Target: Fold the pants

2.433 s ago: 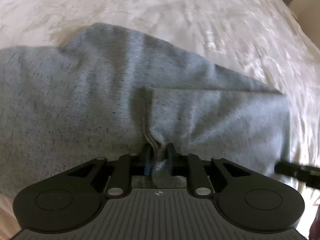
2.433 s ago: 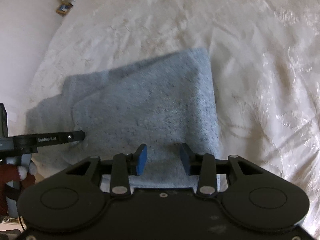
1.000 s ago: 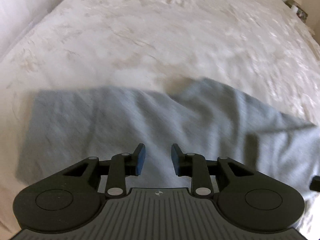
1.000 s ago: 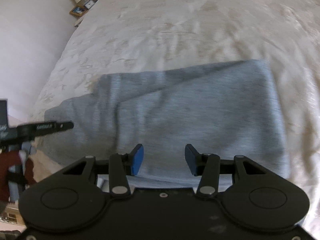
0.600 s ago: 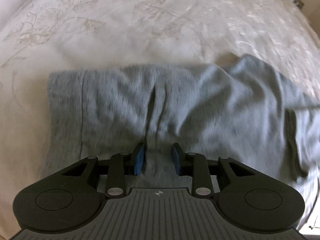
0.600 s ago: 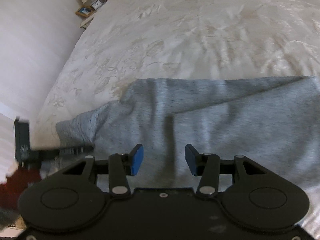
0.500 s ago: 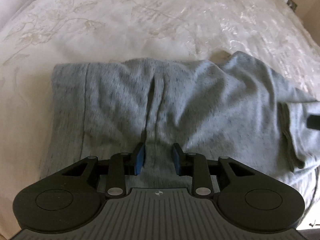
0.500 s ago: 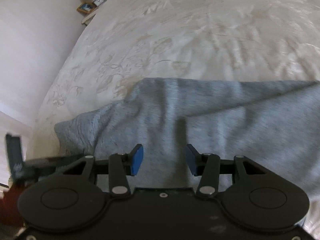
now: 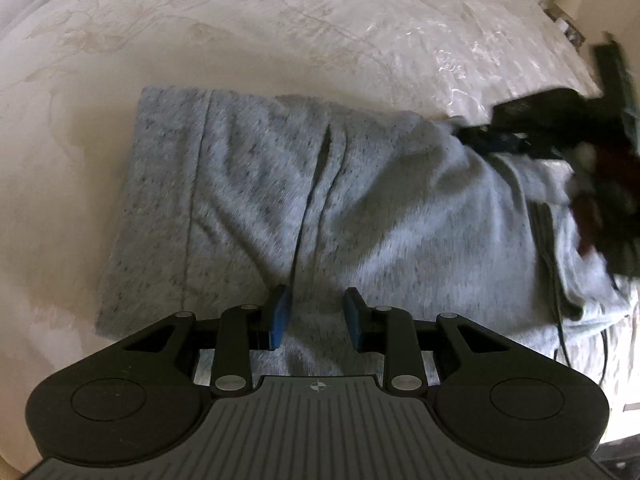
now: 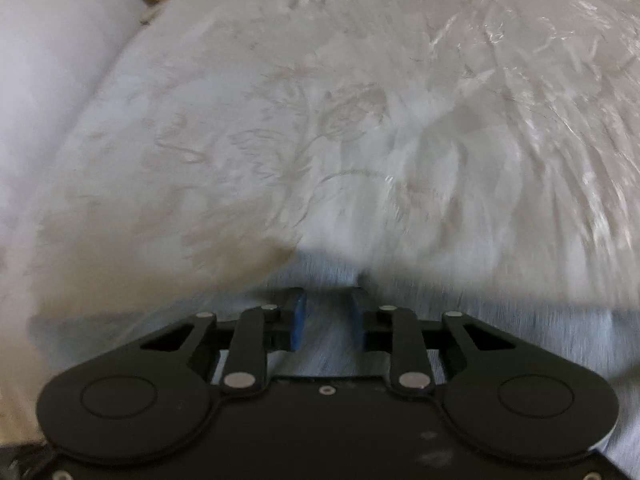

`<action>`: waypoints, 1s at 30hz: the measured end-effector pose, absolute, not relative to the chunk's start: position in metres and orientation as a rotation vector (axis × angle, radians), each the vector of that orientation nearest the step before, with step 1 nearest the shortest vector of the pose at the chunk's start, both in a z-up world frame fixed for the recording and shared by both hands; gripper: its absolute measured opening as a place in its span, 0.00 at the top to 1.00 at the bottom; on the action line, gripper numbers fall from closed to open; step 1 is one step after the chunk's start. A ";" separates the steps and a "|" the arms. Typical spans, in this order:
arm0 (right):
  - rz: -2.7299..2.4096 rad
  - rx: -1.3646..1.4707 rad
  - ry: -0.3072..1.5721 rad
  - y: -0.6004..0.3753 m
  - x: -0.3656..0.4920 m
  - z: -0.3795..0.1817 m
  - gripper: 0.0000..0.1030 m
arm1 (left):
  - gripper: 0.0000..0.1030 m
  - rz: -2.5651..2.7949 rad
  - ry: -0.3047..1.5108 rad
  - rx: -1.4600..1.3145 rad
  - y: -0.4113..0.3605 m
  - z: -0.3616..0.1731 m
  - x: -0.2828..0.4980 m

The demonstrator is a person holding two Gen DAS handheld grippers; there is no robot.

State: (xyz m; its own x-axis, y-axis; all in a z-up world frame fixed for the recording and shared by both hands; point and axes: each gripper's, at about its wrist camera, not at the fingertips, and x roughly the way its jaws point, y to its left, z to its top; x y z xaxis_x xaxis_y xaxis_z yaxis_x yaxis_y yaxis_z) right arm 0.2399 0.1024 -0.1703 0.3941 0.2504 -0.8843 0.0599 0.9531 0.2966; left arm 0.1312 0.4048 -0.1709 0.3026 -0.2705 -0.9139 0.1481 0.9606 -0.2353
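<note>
In the left wrist view, the left gripper (image 9: 318, 314) is pointing steeply down, jaws partly open, straddling a raised fold of the grey pants (image 9: 320, 200) lying on the cream bedspread (image 9: 280, 32). In the right wrist view, the right gripper (image 10: 329, 320) is angling down at the pants' far edge, jaws closing with cloth between them.

We see a bed (image 9: 280, 32) covered with a cream bedspread (image 10: 360, 140) that bears a faint floral pattern and glossy creases toward the far right. On it lie the grey pants (image 9: 360, 208), folded into a wide band running left to right near the close edge of the bed. Their left end is a straight folded edge; a seam slit runs near to far through the middle. The right end is partly hidden and blurred.
</note>
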 end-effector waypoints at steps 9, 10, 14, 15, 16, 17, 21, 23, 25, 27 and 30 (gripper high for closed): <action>0.125 0.314 1.101 0.102 0.233 -0.140 0.67 | 0.66 -0.305 1.175 -0.247 0.432 -0.154 0.106; 0.137 0.312 1.100 0.102 0.222 -0.136 0.65 | 0.59 -0.309 1.164 -0.267 0.435 -0.152 0.103; 0.184 0.285 1.154 0.106 0.173 -0.135 0.62 | 0.33 -0.320 1.128 -0.362 0.449 -0.141 0.085; 0.193 0.274 1.176 0.108 0.160 -0.138 0.62 | 0.26 -0.312 1.127 -0.368 0.450 -0.140 0.081; 0.201 0.265 1.202 0.110 0.147 -0.141 0.62 | 0.24 -0.300 1.132 -0.372 0.451 -0.140 0.079; 0.212 0.260 1.234 0.113 0.134 -0.146 0.62 | 0.24 -0.288 1.142 -0.381 0.452 -0.142 0.076; 0.230 0.246 1.298 0.122 0.094 -0.159 0.54 | 0.24 -0.235 1.157 -0.466 0.461 -0.151 0.068; 0.239 0.228 1.289 0.126 0.086 -0.158 0.50 | 0.24 -0.215 1.148 -0.508 0.464 -0.157 0.073; 0.239 0.223 1.290 0.128 0.084 -0.158 0.48 | 0.23 -0.203 1.135 -0.549 0.467 -0.162 0.078; 0.237 0.223 1.303 0.130 0.085 -0.157 0.47 | 0.23 -0.210 1.124 -0.581 0.467 -0.167 0.083; 0.238 0.211 1.315 0.132 0.094 -0.158 0.47 | 0.22 -0.248 1.117 -0.573 0.459 -0.175 0.096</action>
